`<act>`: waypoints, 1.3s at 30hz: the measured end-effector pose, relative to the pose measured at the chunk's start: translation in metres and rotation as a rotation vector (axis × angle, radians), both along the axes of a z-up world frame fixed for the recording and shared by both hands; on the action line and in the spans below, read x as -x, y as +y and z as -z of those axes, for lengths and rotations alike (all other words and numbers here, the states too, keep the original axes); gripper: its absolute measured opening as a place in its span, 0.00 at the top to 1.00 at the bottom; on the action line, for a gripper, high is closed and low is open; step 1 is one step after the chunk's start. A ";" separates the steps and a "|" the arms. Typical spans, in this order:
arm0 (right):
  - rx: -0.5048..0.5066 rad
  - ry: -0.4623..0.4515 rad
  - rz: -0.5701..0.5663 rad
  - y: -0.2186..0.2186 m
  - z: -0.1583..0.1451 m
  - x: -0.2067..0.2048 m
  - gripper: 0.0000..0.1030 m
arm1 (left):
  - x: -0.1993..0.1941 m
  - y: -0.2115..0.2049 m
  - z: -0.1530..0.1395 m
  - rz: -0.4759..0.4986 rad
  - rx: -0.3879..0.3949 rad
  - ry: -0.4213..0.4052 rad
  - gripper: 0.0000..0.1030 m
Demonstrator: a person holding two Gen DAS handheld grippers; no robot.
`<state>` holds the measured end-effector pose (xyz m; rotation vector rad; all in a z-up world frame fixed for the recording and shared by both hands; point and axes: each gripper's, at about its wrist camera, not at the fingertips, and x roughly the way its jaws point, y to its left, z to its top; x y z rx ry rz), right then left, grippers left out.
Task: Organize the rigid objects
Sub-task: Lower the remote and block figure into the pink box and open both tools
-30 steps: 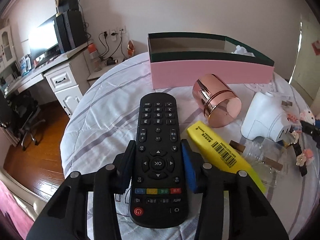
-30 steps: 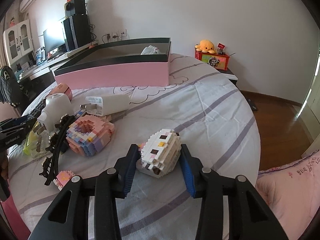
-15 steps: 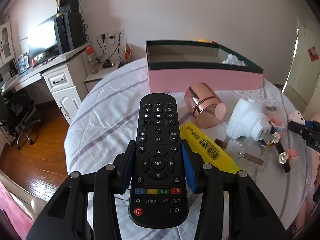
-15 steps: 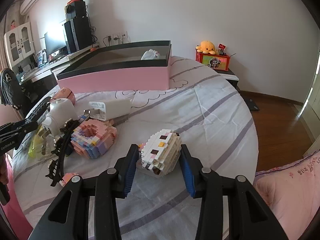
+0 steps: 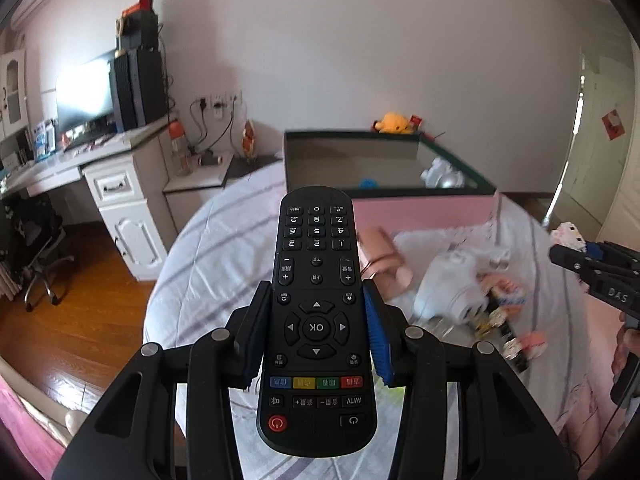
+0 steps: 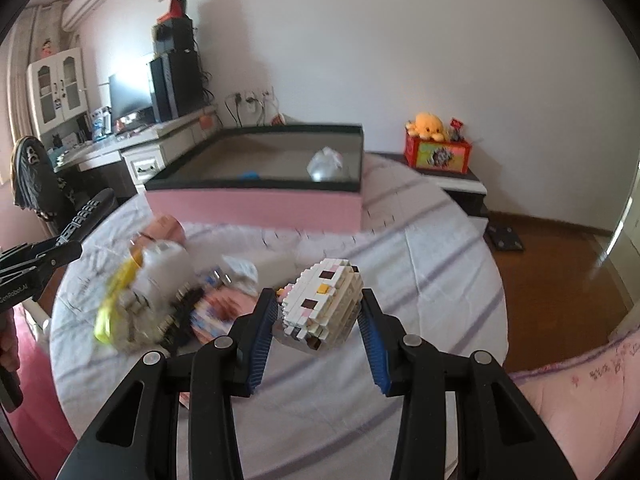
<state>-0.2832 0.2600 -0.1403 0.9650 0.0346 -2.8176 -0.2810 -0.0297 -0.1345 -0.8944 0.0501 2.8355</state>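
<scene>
My left gripper [image 5: 317, 328] is shut on a black remote control [image 5: 316, 272] and holds it up above the round bed. My right gripper [image 6: 318, 312] is shut on a white brick-built cat figure [image 6: 320, 304], lifted off the bedcover. The pink box with dark rim [image 5: 424, 202] stands at the far side; it also shows in the right wrist view [image 6: 256, 208]. It holds a white object [image 6: 326, 164] and a small blue one [image 6: 250, 175]. The right gripper and its figure show at the right edge of the left wrist view [image 5: 576, 248].
On the bedcover lie a rose-gold cylinder [image 5: 380, 256], a white plug-like object [image 5: 452, 288], a yellow item [image 6: 108, 312], brick-built toys [image 6: 216, 312] and a black strap. A desk with monitor [image 5: 84, 96] stands left. A nightstand with orange plush [image 6: 430, 126] stands behind.
Both grippers have risen with their loads: the remote and the brick figure are now off the bed. The view is higher, showing inside the box.
</scene>
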 end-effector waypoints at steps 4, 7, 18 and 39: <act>-0.007 0.042 -0.026 -0.009 -0.019 0.003 0.59 | -0.002 0.004 -0.023 0.002 -0.007 0.057 0.57; -0.010 0.076 -0.042 -0.016 -0.035 0.007 0.59 | -0.003 0.010 -0.041 0.017 -0.010 0.102 0.57; -0.028 0.191 -0.098 -0.034 -0.086 0.035 0.59 | 0.025 0.039 -0.088 0.063 0.016 0.212 0.57; -0.064 0.039 -0.198 -0.062 -0.044 0.192 0.59 | 0.207 0.060 -0.042 0.075 0.089 0.042 0.57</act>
